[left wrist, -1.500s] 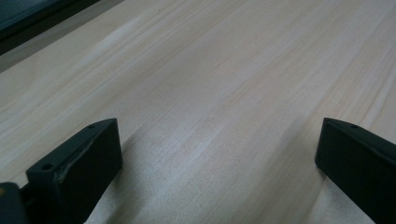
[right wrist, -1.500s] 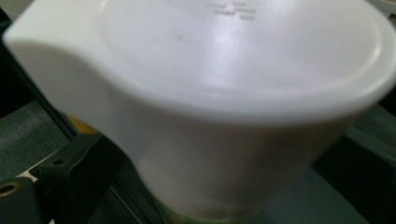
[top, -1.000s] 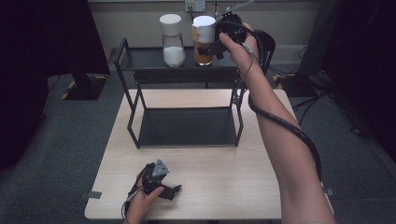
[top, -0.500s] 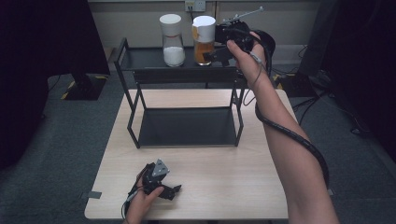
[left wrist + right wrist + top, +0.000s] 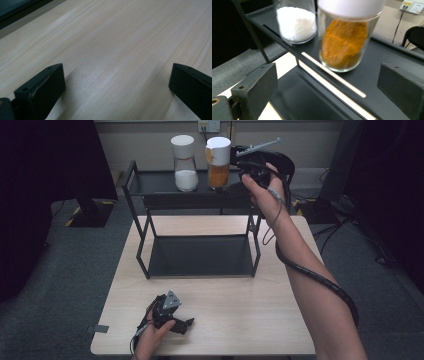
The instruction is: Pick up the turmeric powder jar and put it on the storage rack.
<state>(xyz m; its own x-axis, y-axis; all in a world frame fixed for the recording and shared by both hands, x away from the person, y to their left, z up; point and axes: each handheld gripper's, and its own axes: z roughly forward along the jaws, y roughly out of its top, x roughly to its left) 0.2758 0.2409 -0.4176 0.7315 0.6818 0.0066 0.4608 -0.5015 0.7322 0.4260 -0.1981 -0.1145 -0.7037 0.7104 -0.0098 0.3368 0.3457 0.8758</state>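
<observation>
Right gripper (image 5: 327, 82): black two-jaw tool held in the person's right hand (image 5: 265, 195) at top-shelf height; jaws spread wide and empty, one to each side of the orange jar but well short of touching it.
Orange jar (image 5: 345, 41): clear glass cylinder with a white lid, holding orange-brown powder heaped higher on one side; it stands upright on the top shelf, just in front of the right gripper.
White jar (image 5: 295, 21): clear glass jar with a white lid (image 5: 182, 142), holding white powder in its lower part; upright just beside the orange jar on the same shelf, farther from the gripper.
Rack (image 5: 145, 247): black metal two-tier frame at the far half of the table; the dark lower shelf is bare, and the top shelf has a long slot showing pale wood below.
Left gripper (image 5: 175, 322): black tool with a grey three-cornered plate, held in the left hand (image 5: 152, 337) low at the near table edge; jaws released, wide apart, nothing between them.
Table (image 5: 120, 50): pale wood with fine lengthwise grain.
</observation>
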